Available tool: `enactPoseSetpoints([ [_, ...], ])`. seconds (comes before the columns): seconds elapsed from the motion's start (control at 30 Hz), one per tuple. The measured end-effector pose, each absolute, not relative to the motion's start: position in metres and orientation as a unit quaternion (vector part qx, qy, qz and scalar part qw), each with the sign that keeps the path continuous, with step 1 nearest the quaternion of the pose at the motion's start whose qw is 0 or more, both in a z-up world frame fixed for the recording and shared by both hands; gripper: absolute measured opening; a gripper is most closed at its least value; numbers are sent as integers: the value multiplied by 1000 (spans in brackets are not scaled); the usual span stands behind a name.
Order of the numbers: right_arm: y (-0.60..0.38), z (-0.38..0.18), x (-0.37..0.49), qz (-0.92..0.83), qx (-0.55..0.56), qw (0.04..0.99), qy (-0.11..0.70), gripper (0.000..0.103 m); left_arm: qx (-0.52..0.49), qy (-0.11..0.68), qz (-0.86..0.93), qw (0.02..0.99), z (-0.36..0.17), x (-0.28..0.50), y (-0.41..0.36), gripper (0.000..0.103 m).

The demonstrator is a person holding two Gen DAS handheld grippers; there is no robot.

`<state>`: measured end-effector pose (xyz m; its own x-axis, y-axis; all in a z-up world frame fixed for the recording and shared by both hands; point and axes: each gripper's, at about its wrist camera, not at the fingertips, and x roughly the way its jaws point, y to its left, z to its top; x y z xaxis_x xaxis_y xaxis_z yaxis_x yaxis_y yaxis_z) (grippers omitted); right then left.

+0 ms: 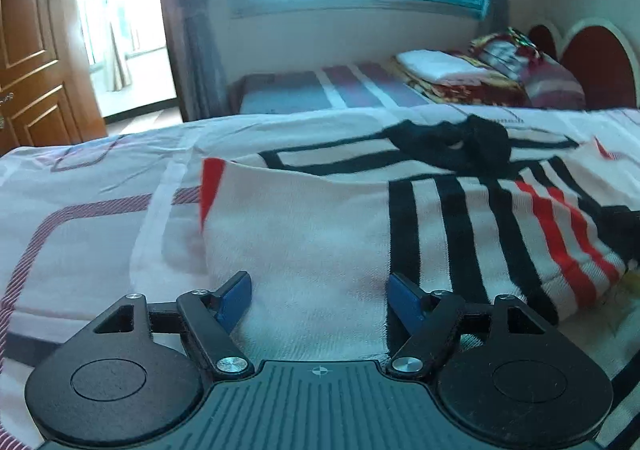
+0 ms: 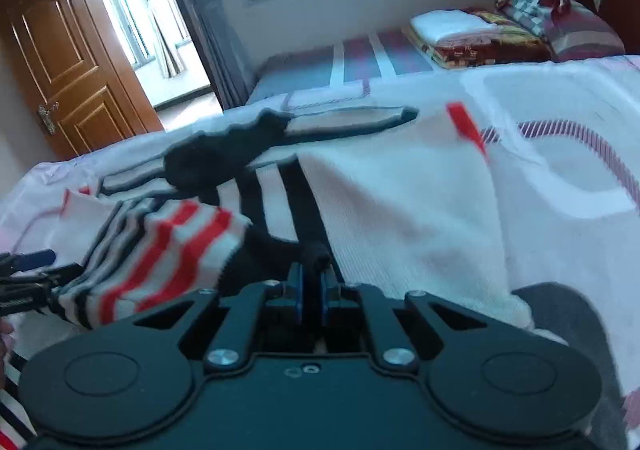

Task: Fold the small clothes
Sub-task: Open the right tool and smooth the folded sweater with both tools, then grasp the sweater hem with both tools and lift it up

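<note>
A small white knit sweater with black and red stripes lies spread on the bed's patterned sheet. Its black collar is at the far side. My left gripper hovers low over the white body near the hem. It is open, with cloth lying between the blue pads but not pinched. In the right wrist view the striped sleeve is folded across the sweater. My right gripper is shut on the sleeve's black cuff. The left gripper's fingers show at that view's left edge.
A second bed behind holds folded blankets and a pillow by a red headboard. A wooden door stands open at the left, under-window wall beyond. A dark grey shape sits at the near right edge.
</note>
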<state>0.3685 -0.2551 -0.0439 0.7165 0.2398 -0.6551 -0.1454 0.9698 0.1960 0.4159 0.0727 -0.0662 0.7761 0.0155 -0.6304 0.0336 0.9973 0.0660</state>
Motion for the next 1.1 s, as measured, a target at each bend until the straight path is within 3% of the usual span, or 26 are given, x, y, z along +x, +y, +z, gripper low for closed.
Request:
enactPoseSetpoints([
  [0.07,-254,-34,361,85,53,936,339,28,36,318,-16,947,-60,405,69,75],
  [0.17,-244,-23,345,126,27,943,308,24,49,327,-18,943,-65,399,58,75],
  [0.23,-231,-30,343,148,-2,935,322,22,43,330,-10,943,-72,399,58,80],
  [0.27,-225,-40,347,142,-21,927,346,22,38,330,-5,943,-73,398,60,82],
  [0.57,-218,-53,345,130,-44,939,316,25,53,336,22,940,-63,386,56,84],
  [0.73,-244,-14,314,140,25,946,292,42,65,338,17,939,-46,341,66,85],
  [0.97,-293,1,239,134,94,934,318,42,10,369,-21,929,-39,233,102,84],
  [1.0,-300,3,226,132,100,932,322,42,-10,376,-40,926,-39,217,107,83],
  [1.07,-313,3,200,135,109,927,332,42,-39,396,-72,914,-41,186,116,62],
  [1.1,-319,2,186,136,108,925,339,42,-55,411,-84,906,-44,175,121,60],
])
